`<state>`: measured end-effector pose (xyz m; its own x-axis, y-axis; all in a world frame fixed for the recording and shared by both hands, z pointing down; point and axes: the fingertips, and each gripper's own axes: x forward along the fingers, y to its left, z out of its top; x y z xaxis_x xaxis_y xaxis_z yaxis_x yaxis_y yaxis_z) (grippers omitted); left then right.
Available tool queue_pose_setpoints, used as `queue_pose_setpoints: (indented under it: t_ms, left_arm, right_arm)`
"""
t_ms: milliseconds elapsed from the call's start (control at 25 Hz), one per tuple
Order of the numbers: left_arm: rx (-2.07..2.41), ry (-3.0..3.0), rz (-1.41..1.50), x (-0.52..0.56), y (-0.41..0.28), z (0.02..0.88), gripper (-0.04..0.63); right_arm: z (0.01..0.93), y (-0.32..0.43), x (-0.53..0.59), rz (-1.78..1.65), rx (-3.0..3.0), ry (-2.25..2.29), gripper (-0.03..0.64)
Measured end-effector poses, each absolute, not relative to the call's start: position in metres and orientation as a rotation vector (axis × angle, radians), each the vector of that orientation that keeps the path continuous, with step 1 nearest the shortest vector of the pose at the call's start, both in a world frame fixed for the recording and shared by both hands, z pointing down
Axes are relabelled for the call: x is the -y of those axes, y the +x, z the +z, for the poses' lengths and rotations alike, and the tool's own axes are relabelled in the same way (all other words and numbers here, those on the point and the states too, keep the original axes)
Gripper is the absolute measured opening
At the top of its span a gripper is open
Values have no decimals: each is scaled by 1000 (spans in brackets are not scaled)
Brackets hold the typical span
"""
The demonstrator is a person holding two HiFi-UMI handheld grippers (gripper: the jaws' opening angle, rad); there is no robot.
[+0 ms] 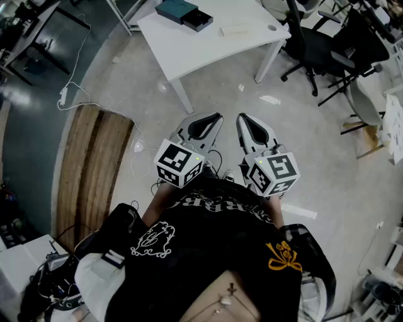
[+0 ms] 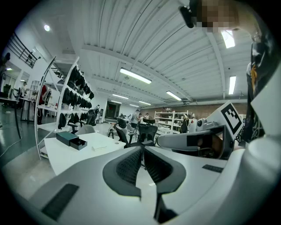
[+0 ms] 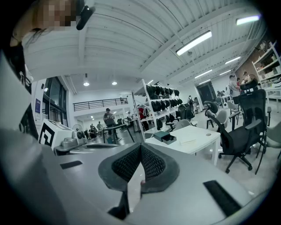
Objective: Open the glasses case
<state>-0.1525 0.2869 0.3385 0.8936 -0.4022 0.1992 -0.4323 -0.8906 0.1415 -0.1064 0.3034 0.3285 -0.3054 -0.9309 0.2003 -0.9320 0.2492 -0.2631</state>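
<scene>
Left gripper (image 1: pixel 217 117) and right gripper (image 1: pixel 242 117) are both squeezed shut with nothing in them, held side by side in the middle of the head view, close to the person's tummy. The glasses case (image 1: pixel 177 9), a blue-green box with a dark part (image 1: pixel 198 21) touching it, sits on the white table (image 1: pixel 208 47) at the top of the picture, well apart from both grippers. I think the job has not started, because nothing touches the case, so reaching it and opening it are both left to do.
</scene>
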Motion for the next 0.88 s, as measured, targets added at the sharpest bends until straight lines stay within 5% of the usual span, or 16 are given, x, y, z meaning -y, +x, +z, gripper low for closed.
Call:
queue_pose_setpoints:
  t_ms: [880]
  left_arm:
    - [641, 2878, 233, -259, -185, 344, 35]
  right_arm:
    - [335, -136, -280, 466, 2412, 1861, 14]
